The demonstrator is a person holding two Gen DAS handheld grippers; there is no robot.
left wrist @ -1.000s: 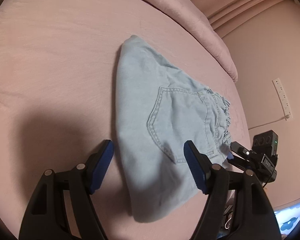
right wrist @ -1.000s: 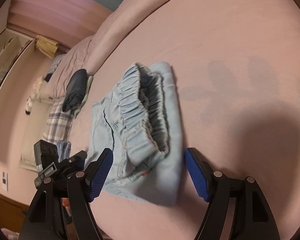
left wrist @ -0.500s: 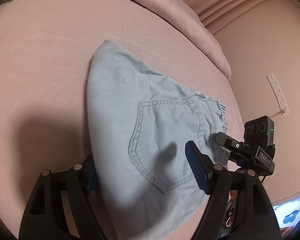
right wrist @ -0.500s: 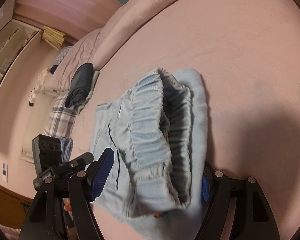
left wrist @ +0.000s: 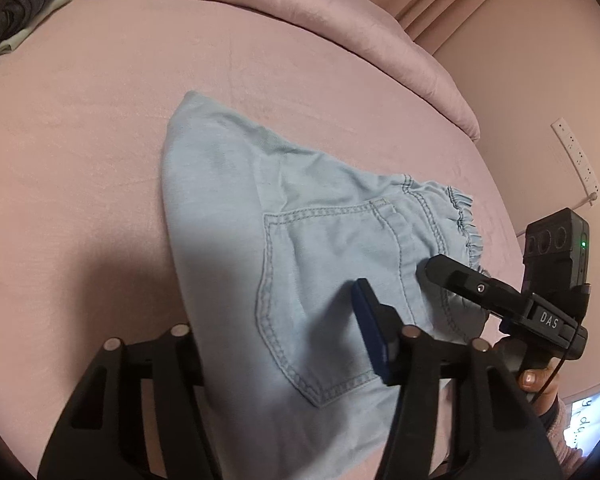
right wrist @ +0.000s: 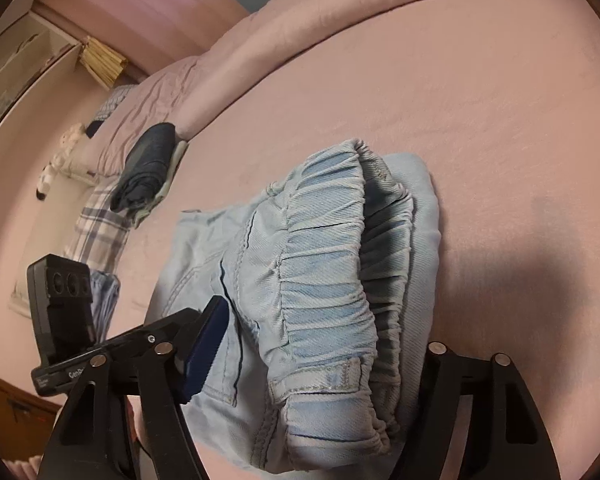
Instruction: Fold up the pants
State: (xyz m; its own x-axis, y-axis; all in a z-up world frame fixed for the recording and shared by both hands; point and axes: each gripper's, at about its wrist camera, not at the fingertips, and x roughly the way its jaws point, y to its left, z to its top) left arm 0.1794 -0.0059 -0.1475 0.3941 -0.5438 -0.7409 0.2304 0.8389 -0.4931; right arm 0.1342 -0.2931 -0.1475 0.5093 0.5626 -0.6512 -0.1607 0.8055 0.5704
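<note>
Folded light-blue pants (left wrist: 300, 240) lie on a pink bed (left wrist: 100, 120). Left tongs (left wrist: 276, 344) are closing around their folded edge; right tongs (right wrist: 320, 344) are closing around the waistband. A shallow bite could spill the layers.

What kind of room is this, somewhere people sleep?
Most likely a bedroom: the light blue pants lie on a pink bed sheet, a rolled pink duvet runs along it, and other folded clothes sit nearby.

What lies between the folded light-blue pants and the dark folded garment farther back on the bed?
In the right wrist view, only bare pink bedsheet separates the pants from the dark folded garment.
</note>
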